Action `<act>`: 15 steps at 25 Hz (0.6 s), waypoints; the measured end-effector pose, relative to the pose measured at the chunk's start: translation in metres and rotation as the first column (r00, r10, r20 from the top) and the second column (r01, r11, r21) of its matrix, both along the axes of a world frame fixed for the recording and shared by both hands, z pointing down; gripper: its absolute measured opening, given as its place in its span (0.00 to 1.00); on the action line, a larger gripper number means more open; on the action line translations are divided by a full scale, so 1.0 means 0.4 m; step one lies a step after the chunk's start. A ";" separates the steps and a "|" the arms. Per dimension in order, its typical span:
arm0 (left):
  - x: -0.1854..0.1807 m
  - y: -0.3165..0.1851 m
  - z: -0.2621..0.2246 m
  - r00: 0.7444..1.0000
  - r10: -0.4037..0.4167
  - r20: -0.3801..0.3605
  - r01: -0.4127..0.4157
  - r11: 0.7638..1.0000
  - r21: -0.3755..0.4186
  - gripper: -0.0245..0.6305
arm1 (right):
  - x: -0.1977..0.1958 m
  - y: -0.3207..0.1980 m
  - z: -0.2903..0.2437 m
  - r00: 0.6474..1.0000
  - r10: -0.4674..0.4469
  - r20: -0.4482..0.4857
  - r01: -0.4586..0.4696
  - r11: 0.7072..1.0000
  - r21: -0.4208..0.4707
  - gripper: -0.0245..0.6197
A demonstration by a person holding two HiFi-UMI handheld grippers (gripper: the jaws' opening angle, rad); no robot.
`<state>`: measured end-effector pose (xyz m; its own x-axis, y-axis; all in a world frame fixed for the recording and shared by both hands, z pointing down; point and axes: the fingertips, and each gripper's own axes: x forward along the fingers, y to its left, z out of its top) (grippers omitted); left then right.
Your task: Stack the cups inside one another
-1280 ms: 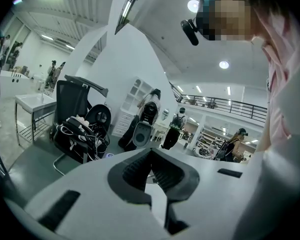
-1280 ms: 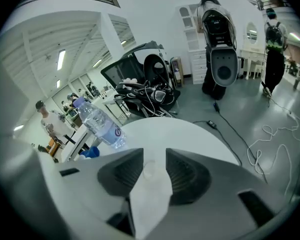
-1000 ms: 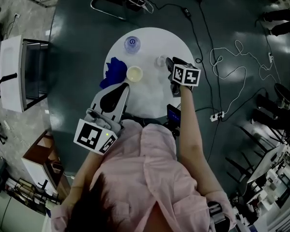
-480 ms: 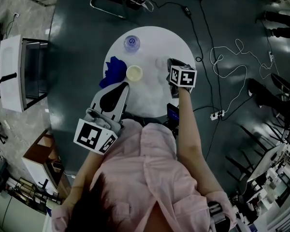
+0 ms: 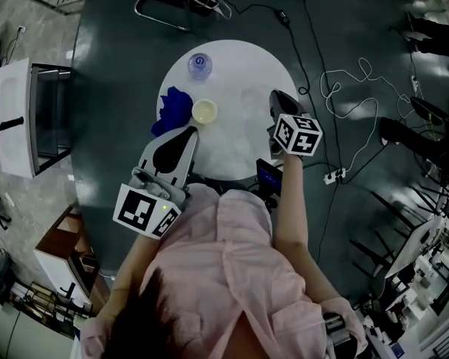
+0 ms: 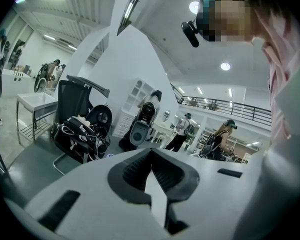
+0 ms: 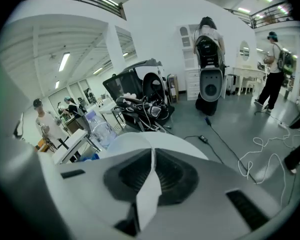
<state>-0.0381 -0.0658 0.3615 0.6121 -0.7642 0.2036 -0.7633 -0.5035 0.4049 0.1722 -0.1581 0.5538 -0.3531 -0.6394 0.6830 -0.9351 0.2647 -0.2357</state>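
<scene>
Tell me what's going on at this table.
A person holds a gripper in each hand at a round white table. A cream cup stands beside a blue cloth, a bottle stands at the far edge, and what looks like a clear cup stands apart, so nothing is stacked. The left gripper and the right gripper are both shut and empty.
</scene>
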 end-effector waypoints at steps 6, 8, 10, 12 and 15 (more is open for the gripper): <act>0.001 0.028 -0.020 1.000 0.012 -0.003 -0.012 1.000 0.026 0.06 | 0.057 0.049 -0.110 0.997 0.070 0.031 -0.073 0.993 0.097 0.10; 0.001 0.038 -0.026 1.000 0.016 -0.005 -0.016 0.999 0.036 0.06 | 0.066 0.066 -0.138 0.995 0.086 0.046 -0.091 0.988 0.125 0.10; 0.000 0.050 -0.028 1.000 0.018 -0.010 -0.017 0.999 0.043 0.06 | 0.074 0.083 -0.157 0.993 0.103 0.051 -0.110 0.983 0.148 0.10; -0.002 0.065 -0.029 1.000 0.020 -0.017 -0.019 0.999 0.049 0.06 | 0.084 0.104 -0.169 0.991 0.123 0.048 -0.129 0.978 0.165 0.10; -0.006 0.091 -0.038 0.999 0.025 -0.021 -0.024 0.998 0.062 0.06 | 0.100 0.141 -0.180 0.990 0.139 0.026 -0.142 0.974 0.179 0.10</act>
